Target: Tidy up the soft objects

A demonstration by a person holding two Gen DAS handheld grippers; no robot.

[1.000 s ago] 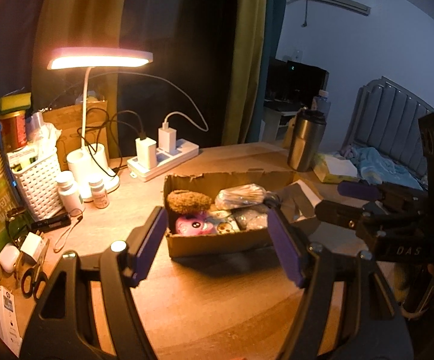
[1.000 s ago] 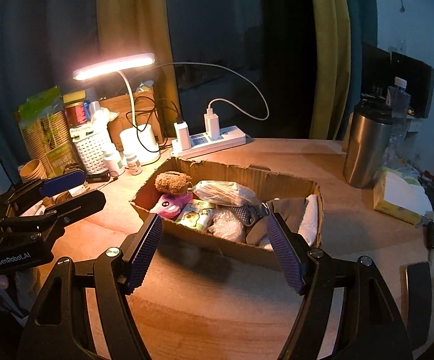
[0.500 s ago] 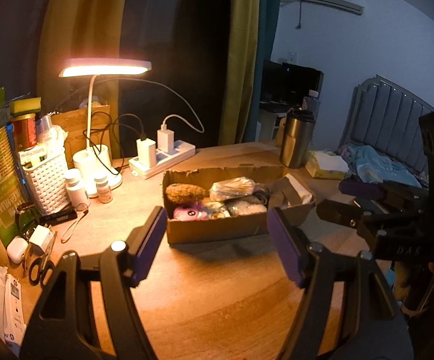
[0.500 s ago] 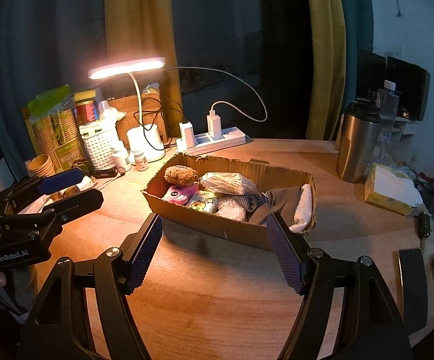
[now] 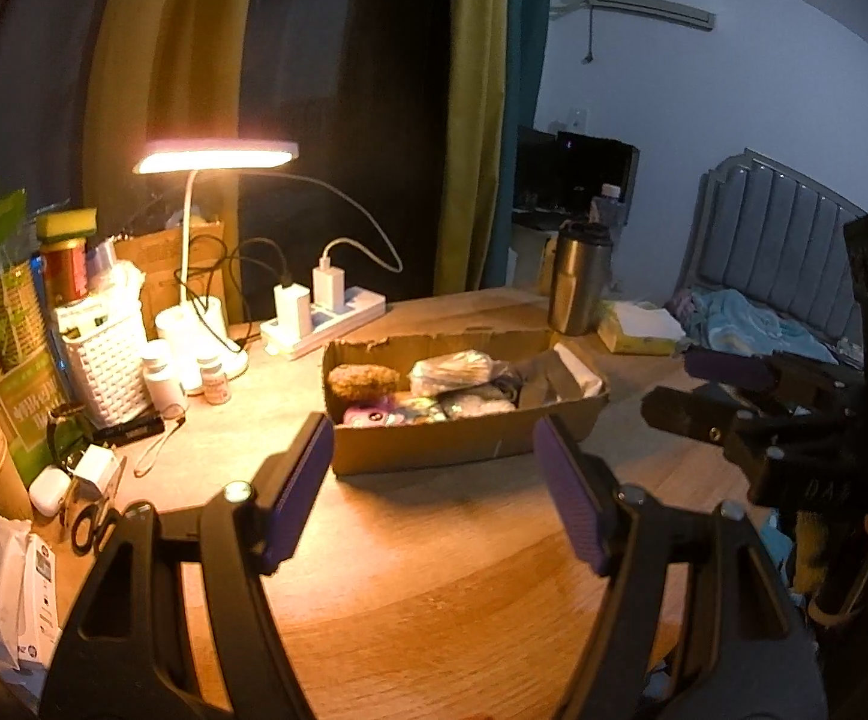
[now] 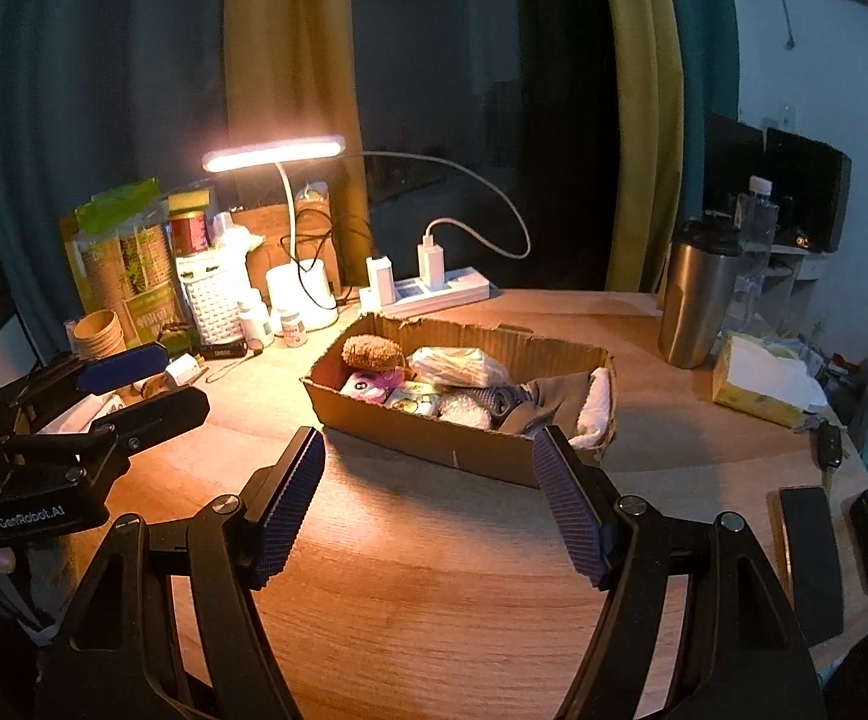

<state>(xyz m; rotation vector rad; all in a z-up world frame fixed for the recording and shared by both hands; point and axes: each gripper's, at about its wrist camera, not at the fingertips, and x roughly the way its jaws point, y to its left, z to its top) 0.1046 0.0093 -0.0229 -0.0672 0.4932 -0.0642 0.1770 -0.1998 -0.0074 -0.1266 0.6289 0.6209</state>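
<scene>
A shallow cardboard box (image 6: 434, 441) (image 5: 434, 450) sits mid-table with soft things inside: a brown plush (image 6: 372, 352), a pink toy (image 6: 368, 385), a clear bag (image 6: 460, 366), bubble wrap (image 6: 465, 411), a grey cloth (image 6: 553, 399) and a white towel (image 6: 595, 411). My left gripper (image 5: 434, 489) hovers open and empty in front of the box, well short of it. My right gripper (image 6: 431, 489) is likewise open, nothing between its purple pads. Each gripper shows from the side in the other's view: the right one (image 5: 733, 384), the left one (image 6: 128, 384).
A lit desk lamp (image 6: 275, 153), power strip (image 6: 428, 294), white basket (image 6: 212, 306), pill bottles and paper cups (image 6: 98, 333) crowd the back left. A steel tumbler (image 6: 694, 300) and tissue box (image 6: 760, 381) stand right; two dark phones (image 6: 808, 546) and a key lie near the edge.
Both grippers have drawn back from the box and risen a little; the box looks smaller and farther in both views. The jaws kept the same spread.
</scene>
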